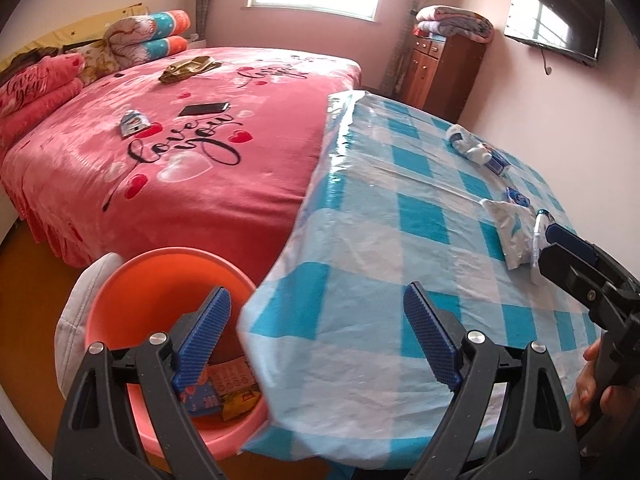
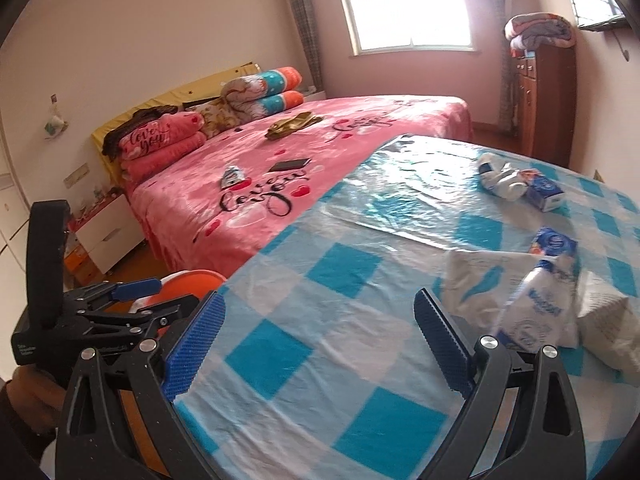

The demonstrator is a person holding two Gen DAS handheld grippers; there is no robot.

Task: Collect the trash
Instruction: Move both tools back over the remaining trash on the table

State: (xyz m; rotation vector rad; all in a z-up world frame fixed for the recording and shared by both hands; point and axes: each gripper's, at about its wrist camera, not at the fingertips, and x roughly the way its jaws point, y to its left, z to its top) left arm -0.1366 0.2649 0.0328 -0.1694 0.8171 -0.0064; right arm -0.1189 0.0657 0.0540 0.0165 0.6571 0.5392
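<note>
Indoors, beside a bed under a pink fleece cover printed with hearts and script (image 1: 192, 184), two hand-held grippers hang over a table draped in a glossy blue-and-white checked plastic cloth (image 1: 360, 248).

The left gripper (image 1: 316, 336), black with ridged blue pads, has its jaws spread wide with nothing between them; one finger sits over the round orange plastic basin (image 1: 160, 268) at the table's near corner, the other over the cloth. Inside the basin lie crumpled wrappers (image 1: 224, 392), blue, orange and yellow. A white padded object (image 1: 80, 312) curves around the basin's outer side.

The right gripper (image 2: 320, 344) likewise stands wide apart and empty above the cloth. Just beyond its right-hand finger lies a crumpled white-and-blue plastic packet (image 2: 536, 312) on flattened white wrapping (image 2: 472, 280), with a small blue carton (image 2: 554, 242) touching behind. Farther back on the table rest a wad of white tissue (image 2: 500, 178) and another blue-and-white carton (image 2: 544, 194), side by side.

On the bed lie a dark phone (image 1: 204, 109), a small foil packet (image 1: 134, 122) and an olive-coloured cloth (image 1: 188, 68).
</note>
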